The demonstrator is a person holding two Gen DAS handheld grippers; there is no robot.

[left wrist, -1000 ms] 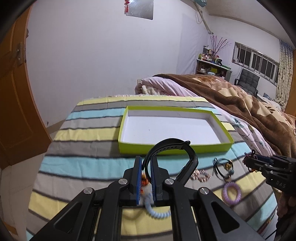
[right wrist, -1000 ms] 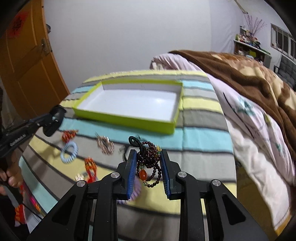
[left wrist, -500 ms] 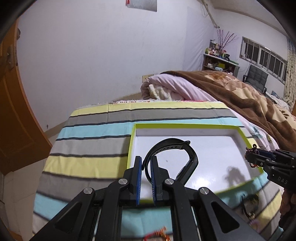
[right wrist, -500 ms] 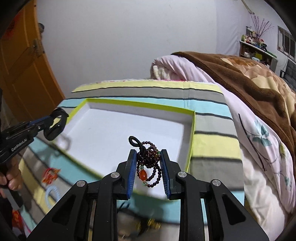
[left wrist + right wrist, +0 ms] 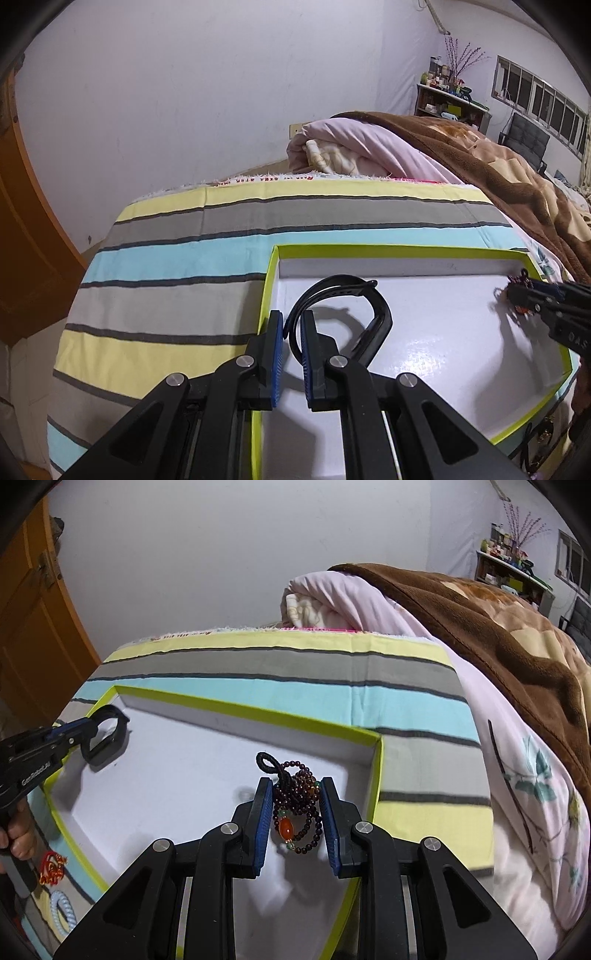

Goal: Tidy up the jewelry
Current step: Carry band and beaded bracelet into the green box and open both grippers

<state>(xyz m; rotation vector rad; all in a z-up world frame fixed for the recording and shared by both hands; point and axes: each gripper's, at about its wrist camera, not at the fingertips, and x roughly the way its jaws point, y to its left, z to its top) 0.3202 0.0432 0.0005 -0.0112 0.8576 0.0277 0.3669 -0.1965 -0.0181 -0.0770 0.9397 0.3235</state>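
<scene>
A shallow box with a lime green rim (image 5: 399,248) (image 5: 258,716) and white floor lies on the striped bedspread. My left gripper (image 5: 292,334) is shut on a black wristband (image 5: 376,314), held over the box's left part; it also shows in the right wrist view (image 5: 107,734). My right gripper (image 5: 295,812) is shut on a bunch of dark red beads with an orange bead (image 5: 295,805), held over the box's right part; the beads also show in the left wrist view (image 5: 519,295).
A red-orange ornament (image 5: 53,866) and a pale blue coil hair tie (image 5: 62,910) lie on the bedspread left of the box. A pink quilt (image 5: 354,147) and brown blanket (image 5: 498,166) lie behind and right. An orange door (image 5: 22,221) is at left.
Both grippers moved forward from above the loose jewelry to over the box and lower toward its floor, each still holding its item.
</scene>
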